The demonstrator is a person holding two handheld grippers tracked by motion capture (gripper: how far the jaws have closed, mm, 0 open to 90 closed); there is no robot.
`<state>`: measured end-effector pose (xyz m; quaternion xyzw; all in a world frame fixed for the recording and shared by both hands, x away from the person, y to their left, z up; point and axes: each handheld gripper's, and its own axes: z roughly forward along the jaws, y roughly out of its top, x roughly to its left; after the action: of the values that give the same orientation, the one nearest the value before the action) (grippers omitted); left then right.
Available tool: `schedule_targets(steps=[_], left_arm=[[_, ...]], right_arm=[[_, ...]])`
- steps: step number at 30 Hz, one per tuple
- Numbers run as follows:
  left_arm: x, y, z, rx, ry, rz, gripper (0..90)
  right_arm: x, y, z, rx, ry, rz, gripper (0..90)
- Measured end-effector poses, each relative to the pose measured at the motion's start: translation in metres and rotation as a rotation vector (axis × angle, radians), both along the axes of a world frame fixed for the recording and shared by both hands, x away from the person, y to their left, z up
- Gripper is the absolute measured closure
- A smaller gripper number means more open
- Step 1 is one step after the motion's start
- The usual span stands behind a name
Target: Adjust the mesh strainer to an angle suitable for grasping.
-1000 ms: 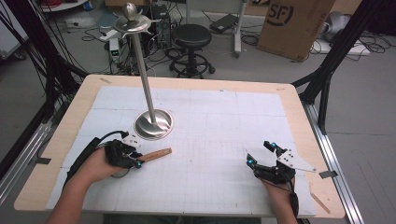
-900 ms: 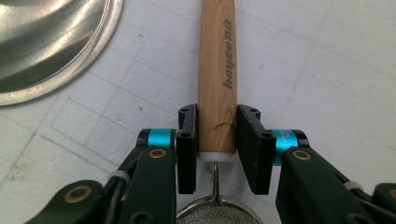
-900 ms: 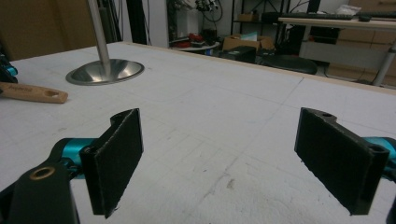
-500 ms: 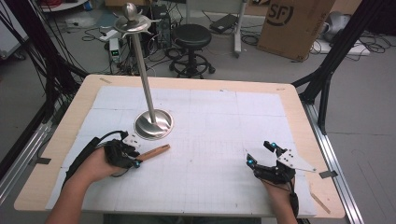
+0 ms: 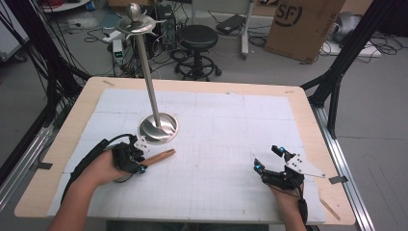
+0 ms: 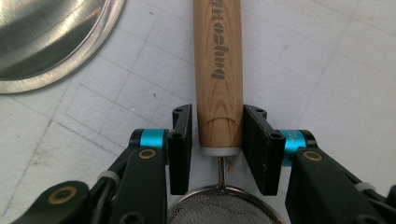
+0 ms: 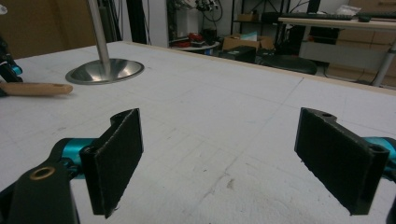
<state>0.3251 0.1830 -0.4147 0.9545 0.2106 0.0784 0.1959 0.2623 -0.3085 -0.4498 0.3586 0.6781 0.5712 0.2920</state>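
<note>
I am gripping the wooden handle (image 6: 218, 79) of a small mesh strainer (image 6: 224, 207) with the left gripper (image 6: 218, 149), its fingers (image 6: 181, 140) closing on the handle's inner end. It is looking light, stiff and smooth, so I am holding the wood, not the thin wire neck. Lying near-left on the surface (image 5: 226, 144), it is pointing right and slightly far, beside the steel stand (image 5: 158, 127). The right gripper (image 7: 219, 158) is resting open, empty.
</note>
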Motion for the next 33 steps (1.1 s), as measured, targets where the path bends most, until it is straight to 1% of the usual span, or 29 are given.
schedule_targets(steps=[1,4,6,8,10,11,15,20,23,24,27,29,31,33], left_arm=[[0.000,0.000,0.000,0.002,0.000,0.000,67.8],[-0.001,0.000,0.000,0.000,-0.002,0.002,68.4],[-0.001,0.002,0.000,-0.017,0.004,0.007,68.8],[0.000,0.005,-0.001,-0.048,0.007,0.014,68.8],[0.000,0.008,-0.001,-0.053,0.007,0.006,68.9],[-0.001,0.009,-0.002,-0.064,0.001,0.008,68.9],[-0.002,0.011,-0.003,-0.085,-0.008,0.013,68.8],[-0.005,0.013,-0.001,-0.101,-0.021,0.012,68.8],[-0.008,0.014,0.003,-0.139,-0.040,0.010,68.8],[-0.009,0.014,0.006,-0.143,-0.049,0.004,68.8],[-0.013,0.016,0.012,-0.187,-0.072,0.006,68.8],[-0.016,0.017,0.017,-0.204,-0.088,-0.005,68.8],[-0.019,0.017,0.020,-0.243,-0.104,-0.004,68.8],[-0.021,0.017,0.024,-0.271,-0.120,-0.010,68.9]], right_arm=[[0.000,0.000,0.000,0.002,0.002,0.000,14.2],[0.000,0.000,0.000,0.004,0.001,0.000,14.2],[0.000,0.000,0.000,0.004,0.002,0.001,14.2],[0.000,0.000,0.000,0.001,-0.003,0.000,14.2],[0.000,0.000,0.000,0.002,-0.002,-0.001,14.2],[0.000,0.000,0.000,0.005,0.000,0.000,14.2],[0.000,0.000,0.000,0.005,0.000,0.000,14.2],[0.000,-0.001,0.000,0.002,0.000,0.001,14.2],[0.000,0.000,0.000,0.004,0.000,0.000,14.2],[0.000,0.000,0.000,0.004,0.000,0.000,14.2],[0.000,0.000,0.000,0.005,0.003,0.000,14.2],[0.000,0.000,0.000,0.004,0.002,0.001,14.2],[0.000,0.000,0.000,0.003,0.002,0.001,14.2],[0.000,0.000,0.000,0.003,0.002,0.001,14.2]])
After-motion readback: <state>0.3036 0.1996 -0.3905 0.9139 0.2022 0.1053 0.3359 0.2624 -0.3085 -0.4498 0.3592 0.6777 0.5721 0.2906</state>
